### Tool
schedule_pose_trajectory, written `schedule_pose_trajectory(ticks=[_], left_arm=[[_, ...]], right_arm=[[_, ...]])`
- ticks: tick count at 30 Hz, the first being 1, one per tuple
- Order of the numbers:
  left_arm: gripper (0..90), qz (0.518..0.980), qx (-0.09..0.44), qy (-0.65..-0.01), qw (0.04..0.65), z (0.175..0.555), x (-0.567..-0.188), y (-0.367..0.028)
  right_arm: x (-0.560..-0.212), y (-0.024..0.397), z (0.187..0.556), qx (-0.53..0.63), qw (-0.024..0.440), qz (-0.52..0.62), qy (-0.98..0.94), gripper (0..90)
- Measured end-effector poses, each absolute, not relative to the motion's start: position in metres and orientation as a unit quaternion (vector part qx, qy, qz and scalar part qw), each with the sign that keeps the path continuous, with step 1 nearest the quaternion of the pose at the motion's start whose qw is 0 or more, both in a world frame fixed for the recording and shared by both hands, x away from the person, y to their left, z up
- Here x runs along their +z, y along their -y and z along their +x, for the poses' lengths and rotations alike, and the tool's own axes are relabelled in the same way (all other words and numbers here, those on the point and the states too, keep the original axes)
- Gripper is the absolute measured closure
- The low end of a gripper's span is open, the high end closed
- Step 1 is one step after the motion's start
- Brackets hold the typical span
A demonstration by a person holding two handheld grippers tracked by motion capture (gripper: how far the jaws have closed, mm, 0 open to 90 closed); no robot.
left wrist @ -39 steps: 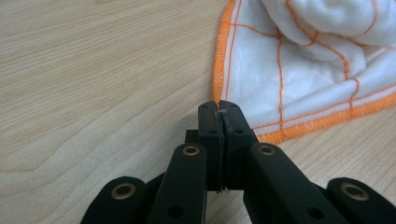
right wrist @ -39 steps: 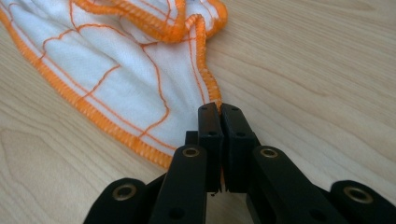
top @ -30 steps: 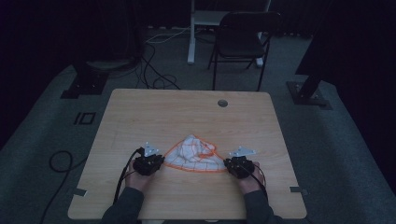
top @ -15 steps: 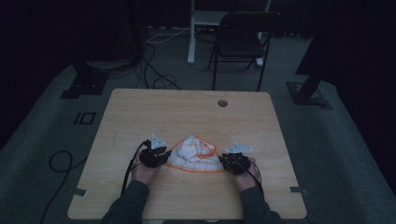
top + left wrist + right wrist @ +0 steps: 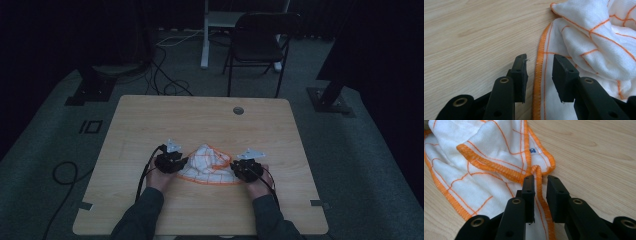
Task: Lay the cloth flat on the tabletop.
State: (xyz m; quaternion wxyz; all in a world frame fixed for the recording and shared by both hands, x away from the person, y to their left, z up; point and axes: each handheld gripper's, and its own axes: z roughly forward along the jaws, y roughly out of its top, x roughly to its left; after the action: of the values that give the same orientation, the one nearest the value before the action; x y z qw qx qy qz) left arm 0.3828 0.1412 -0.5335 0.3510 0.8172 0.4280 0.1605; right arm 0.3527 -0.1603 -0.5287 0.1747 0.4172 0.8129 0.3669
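Observation:
A white cloth [image 5: 207,162] with an orange grid and orange hem lies bunched on the wooden table [image 5: 200,115], between my two grippers. My left gripper [image 5: 183,161] sits at its left edge. In the left gripper view the jaws [image 5: 539,67] have just been opening, and the hem [image 5: 537,75] runs untouched through the gap between them. My right gripper [image 5: 232,169] is at the cloth's right edge. Its jaws [image 5: 540,187] have opened a little and stand narrowly apart over a folded hem corner [image 5: 537,171], with the cloth [image 5: 491,152] beyond.
A round cable hole [image 5: 238,110] sits near the table's far edge. Behind the table stand a dark folding chair [image 5: 260,45] and a white post [image 5: 205,35]. Black stand bases [image 5: 90,87] and cables [image 5: 165,75] lie on the grey floor.
Both hands have moved inward and slightly away from the person, pushing the cloth into a narrower, taller bunch. The left jaws have spread apart.

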Motion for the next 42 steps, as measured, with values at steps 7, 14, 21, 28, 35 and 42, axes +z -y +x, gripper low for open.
schedule_pose_trajectory(ticks=[7,14,21,28,35,42], left_arm=[[62.6,0.819,0.158,-0.433,0.341,0.387,-0.536,-0.135],[84.9,0.822,0.148,-0.427,0.345,0.387,-0.536,-0.133],[86.7,0.816,0.156,-0.44,0.342,0.38,-0.536,-0.142],[86.8,0.808,0.162,-0.452,0.341,0.369,-0.536,-0.156],[86.1,0.808,0.165,-0.453,0.338,0.363,-0.536,-0.157],[77.3,0.804,0.171,-0.45,0.35,0.364,-0.53,-0.157]], right_arm=[[-0.533,0.157,0.358,0.364,0.166,0.419,-0.815,77.2],[-0.535,0.158,0.359,0.352,0.16,0.423,-0.819,89.0],[-0.534,0.167,0.354,0.34,0.164,0.435,-0.817,89.2],[-0.533,0.189,0.347,0.329,0.171,0.456,-0.809,89.3],[-0.534,0.197,0.343,0.325,0.169,0.458,-0.81,89.2],[-0.529,0.195,0.347,0.342,0.175,0.453,-0.805,82.6]])
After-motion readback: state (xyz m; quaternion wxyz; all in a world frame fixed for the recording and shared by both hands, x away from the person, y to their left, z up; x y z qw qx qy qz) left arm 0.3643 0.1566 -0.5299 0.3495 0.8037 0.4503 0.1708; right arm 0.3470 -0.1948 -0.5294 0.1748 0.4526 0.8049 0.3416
